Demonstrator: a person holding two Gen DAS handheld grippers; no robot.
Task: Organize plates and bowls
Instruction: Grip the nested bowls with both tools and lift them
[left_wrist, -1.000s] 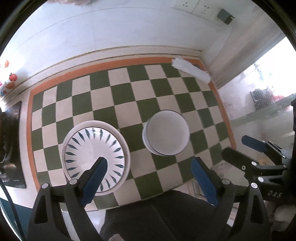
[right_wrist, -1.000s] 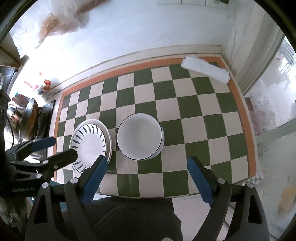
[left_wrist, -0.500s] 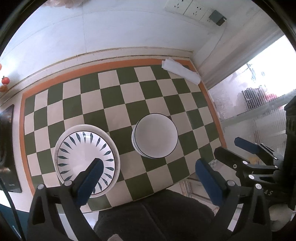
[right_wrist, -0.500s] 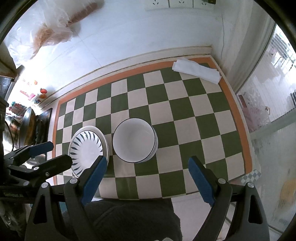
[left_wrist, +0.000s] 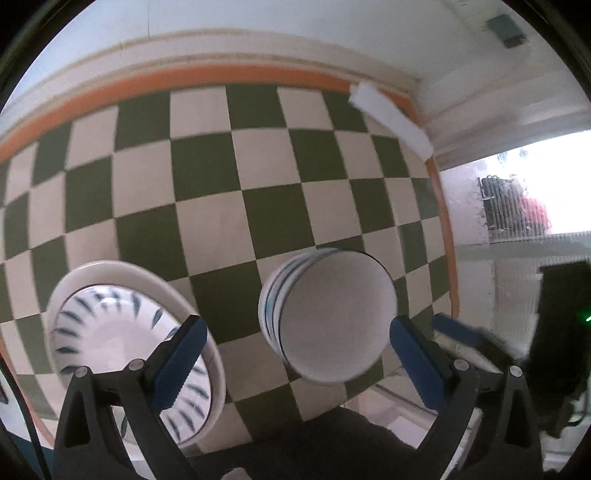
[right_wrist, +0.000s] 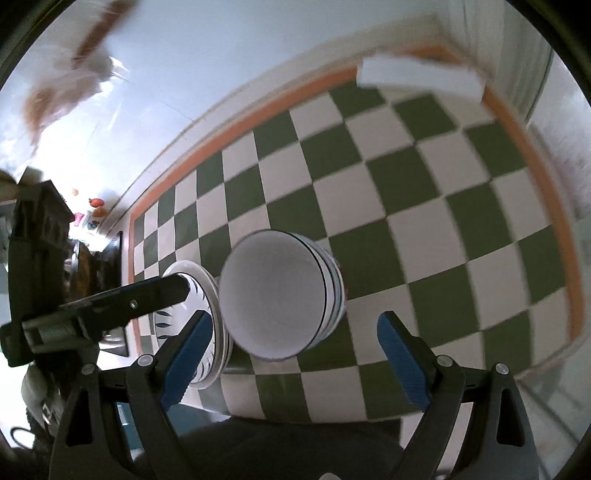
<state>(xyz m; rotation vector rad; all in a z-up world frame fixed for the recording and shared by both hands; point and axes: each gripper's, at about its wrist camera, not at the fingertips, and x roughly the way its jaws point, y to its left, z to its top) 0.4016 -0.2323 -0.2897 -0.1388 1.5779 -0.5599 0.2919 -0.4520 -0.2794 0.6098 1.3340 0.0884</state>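
Sitting near the front edge of the checkered table (left_wrist: 236, 206): a stack of bowls (left_wrist: 332, 317), white inside, blue bands on the outside. Rims suggest three or four nested; exact count unclear through the blur. Just beside it, to its left, a stack of plates (left_wrist: 122, 332) with a blue leaf pattern; two or three rims show in the right view, count uncertain.

Left gripper (left_wrist: 295, 354): fingers wide, nothing between the pads, one finger over the plates and the other by the bowls' right rim. Right gripper (right_wrist: 295, 339): fingers wide, empty, straddling the bowls from above. Neither touches any dish.

Risks, as judged:
- Both grippers crowd the same spot; the left one's finger already crosses the right view over the plates. Collision likely if both go for the bowls.
- Bowls and plates stand almost touching; a finger pushed between them could shove one stack.
- Stacks sit close to the table's front edge; a nudge toward the person could tip them off.
- Gripping only the top bowl's rim may lift it askew.

One folded white cloth (left_wrist: 391, 122) lies at the far corner, well apart.
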